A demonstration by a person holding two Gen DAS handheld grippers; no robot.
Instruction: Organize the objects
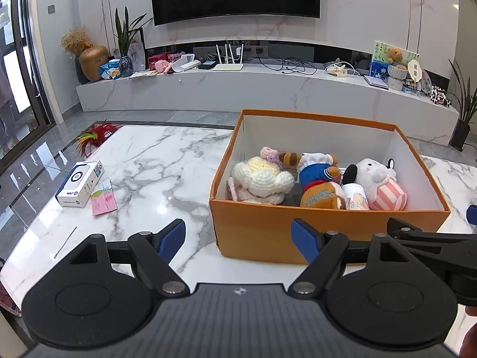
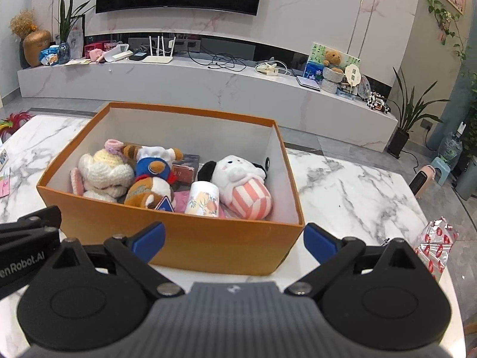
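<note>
An open orange box [image 1: 268, 232] [image 2: 208, 238] stands on the marble table. Inside lie a cream crocheted doll [image 1: 262, 179] [image 2: 103, 173], a bear in a blue sailor suit [image 1: 319, 179] [image 2: 152, 173], a white dog plush with a pink striped body [image 1: 381, 185] [image 2: 244, 185] and a floral cup [image 2: 202, 200]. My left gripper [image 1: 238, 238] is open and empty, just in front of the box's near left corner. My right gripper [image 2: 234, 240] is open and empty, in front of the box's near wall.
A white HP carton [image 1: 80, 183] and a pink packet [image 1: 103, 198] lie at the table's left. A thin stick [image 1: 65, 243] lies near the left edge. A silver-and-red wrapped parcel [image 2: 435, 244] sits at the table's right. A feather toy [image 1: 95, 137] lies far left.
</note>
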